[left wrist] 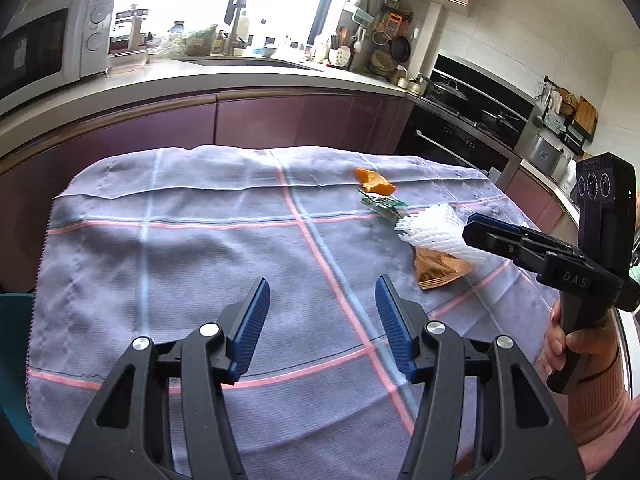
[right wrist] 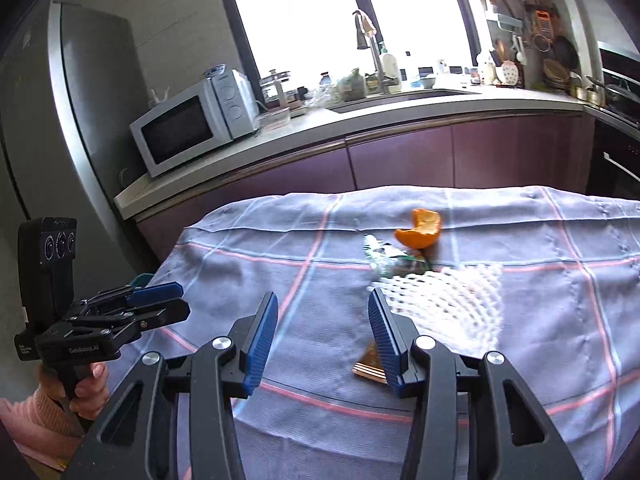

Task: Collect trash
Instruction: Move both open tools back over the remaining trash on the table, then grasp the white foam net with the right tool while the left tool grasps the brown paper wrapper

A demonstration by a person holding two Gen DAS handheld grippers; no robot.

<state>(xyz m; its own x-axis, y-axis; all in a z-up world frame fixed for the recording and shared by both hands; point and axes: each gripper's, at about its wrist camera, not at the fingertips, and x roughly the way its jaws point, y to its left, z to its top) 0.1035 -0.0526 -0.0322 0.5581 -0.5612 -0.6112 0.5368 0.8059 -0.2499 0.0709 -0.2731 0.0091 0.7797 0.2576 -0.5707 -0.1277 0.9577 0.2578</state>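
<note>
Trash (right wrist: pixel 432 276) just ahead of right hand-held gripper (right wrist: pixel 323 308)

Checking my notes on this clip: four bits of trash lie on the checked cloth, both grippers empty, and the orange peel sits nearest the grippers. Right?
Not quite. The orange peel lies farthest from the grippers; the brown wrapper is nearest, as the right wrist view shows. The rest stands.
</note>
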